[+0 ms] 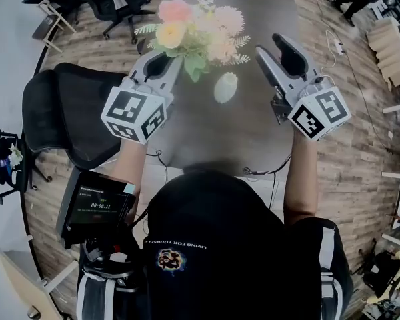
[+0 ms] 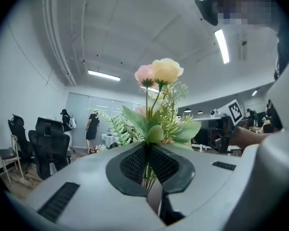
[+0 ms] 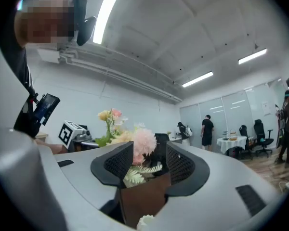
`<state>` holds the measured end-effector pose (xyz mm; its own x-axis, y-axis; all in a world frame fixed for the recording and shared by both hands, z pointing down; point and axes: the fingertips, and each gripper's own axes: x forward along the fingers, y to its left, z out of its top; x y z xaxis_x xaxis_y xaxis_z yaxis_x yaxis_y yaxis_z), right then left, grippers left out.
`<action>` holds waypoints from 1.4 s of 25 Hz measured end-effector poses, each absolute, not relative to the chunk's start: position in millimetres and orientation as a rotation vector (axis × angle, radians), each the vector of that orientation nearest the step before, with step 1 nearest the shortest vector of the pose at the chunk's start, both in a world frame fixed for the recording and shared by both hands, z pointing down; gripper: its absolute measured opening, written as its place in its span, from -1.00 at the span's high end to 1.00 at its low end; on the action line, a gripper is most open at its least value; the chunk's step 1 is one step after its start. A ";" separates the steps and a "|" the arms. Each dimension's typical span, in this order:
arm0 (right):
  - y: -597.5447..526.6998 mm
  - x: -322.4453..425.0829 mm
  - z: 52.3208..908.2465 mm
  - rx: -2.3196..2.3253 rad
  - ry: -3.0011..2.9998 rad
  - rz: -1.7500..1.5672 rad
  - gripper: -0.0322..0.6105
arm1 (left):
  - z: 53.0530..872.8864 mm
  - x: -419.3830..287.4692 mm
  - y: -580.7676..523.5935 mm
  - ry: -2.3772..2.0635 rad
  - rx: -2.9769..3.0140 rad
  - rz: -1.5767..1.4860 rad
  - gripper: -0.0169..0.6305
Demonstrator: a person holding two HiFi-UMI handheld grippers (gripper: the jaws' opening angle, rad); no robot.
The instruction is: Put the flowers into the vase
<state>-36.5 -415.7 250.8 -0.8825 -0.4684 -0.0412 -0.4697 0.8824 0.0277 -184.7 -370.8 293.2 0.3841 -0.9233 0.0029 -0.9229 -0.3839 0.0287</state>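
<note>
A bunch of artificial flowers [image 1: 193, 29], pink, yellow and cream with green leaves, hangs over the dark table [image 1: 253, 132]. My left gripper [image 1: 175, 62] is shut on its stems [image 2: 147, 170], and the blooms [image 2: 159, 72] rise above the jaws in the left gripper view. A small white vase [image 1: 225, 87] stands on the table just right of the bunch and below it. My right gripper [image 1: 267, 44] is to the right of the flowers, open and holding nothing. A pink bloom [image 3: 143, 141] shows through its gap, clear of the pads.
A black office chair [image 1: 67, 112] stands at the table's left. More chairs [image 1: 117, 2] are at the far left. A screen device [image 1: 97, 205] hangs at the person's left side. A white cable [image 1: 333, 45] lies on the wood floor. People [image 3: 207, 131] stand far off.
</note>
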 end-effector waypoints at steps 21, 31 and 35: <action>-409.7 -70.6 248.3 -0.716 3.066 0.208 0.80 | 261.8 -132.5 -388.9 -1.459 2.780 -0.139 0.92; -411.7 -60.9 247.9 -0.889 3.026 0.309 0.81 | 264.3 -124.3 -394.9 -1.386 2.820 -0.185 0.92; -412.8 -60.4 248.6 -0.943 3.017 0.329 0.82 | 265.6 -124.4 -398.9 -1.345 2.837 -0.205 0.92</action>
<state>-60.4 -412.8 248.6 -0.8233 -0.5670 -0.0268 -0.5595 0.8025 0.2072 -124.4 -398.9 265.6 0.6261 -0.7705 -0.1196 -0.7711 -0.6346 0.0520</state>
